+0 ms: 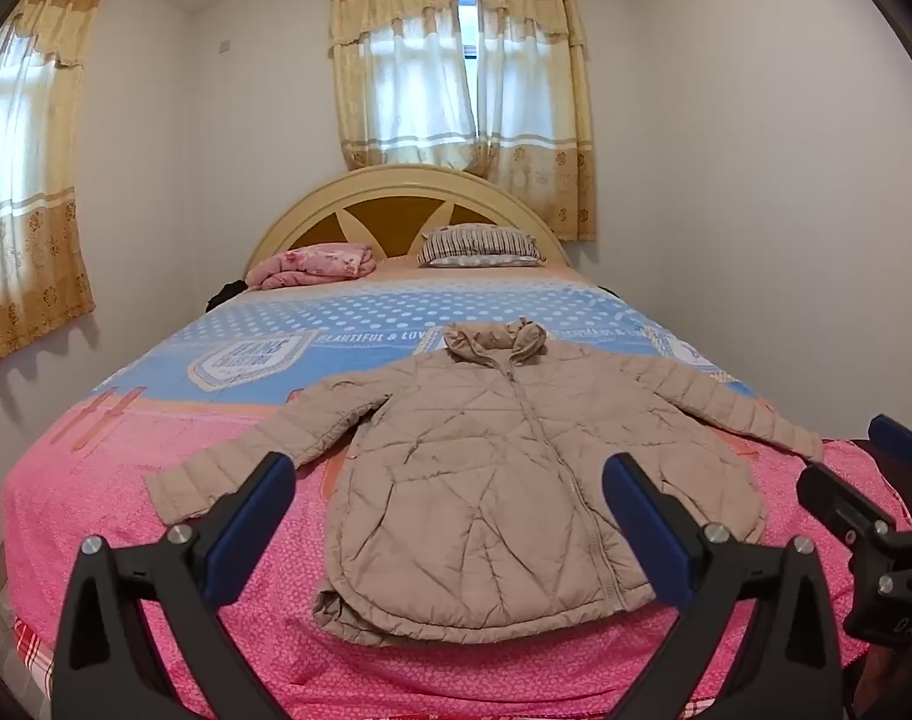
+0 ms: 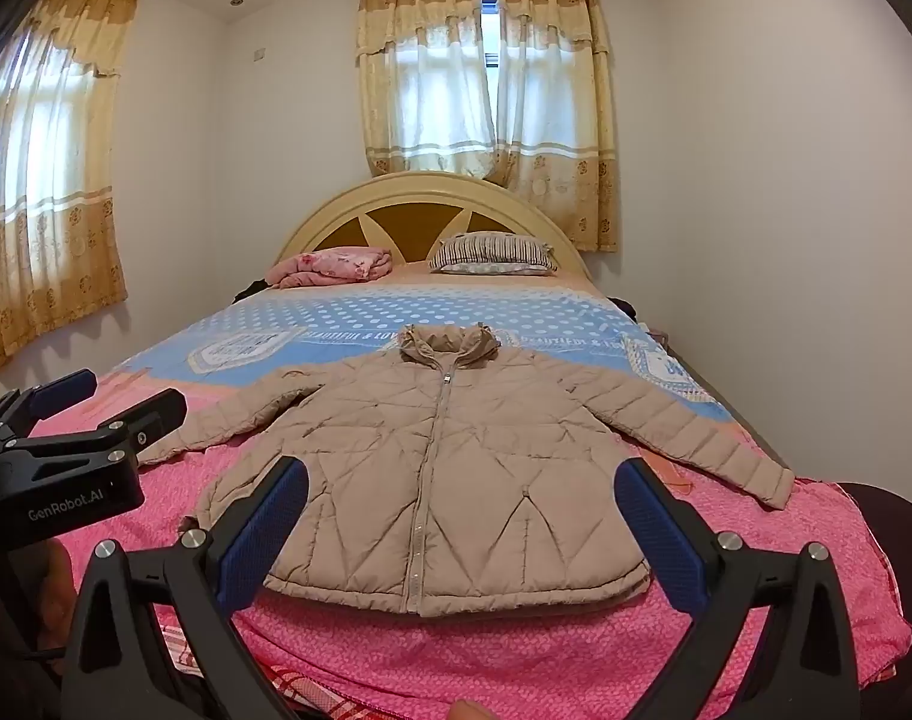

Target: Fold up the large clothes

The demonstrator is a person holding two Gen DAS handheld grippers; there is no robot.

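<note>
A beige quilted puffer jacket [image 1: 486, 480] lies flat and zipped on the bed, front up, collar toward the headboard, both sleeves spread outward. It also shows in the right wrist view [image 2: 444, 480]. My left gripper [image 1: 450, 480] is open and empty, held above the foot of the bed in front of the jacket's hem. My right gripper [image 2: 462, 483] is open and empty, beside it to the right. Each gripper shows at the edge of the other's view: the right one [image 1: 864, 480] and the left one [image 2: 108, 402].
The bed has a pink and blue cover [image 1: 156, 510] and a cream arched headboard [image 1: 396, 204]. A folded pink blanket [image 1: 312, 264] and a striped pillow [image 1: 480, 246] lie at the head. Curtained windows [image 1: 462, 90] are behind and to the left. White walls flank the bed.
</note>
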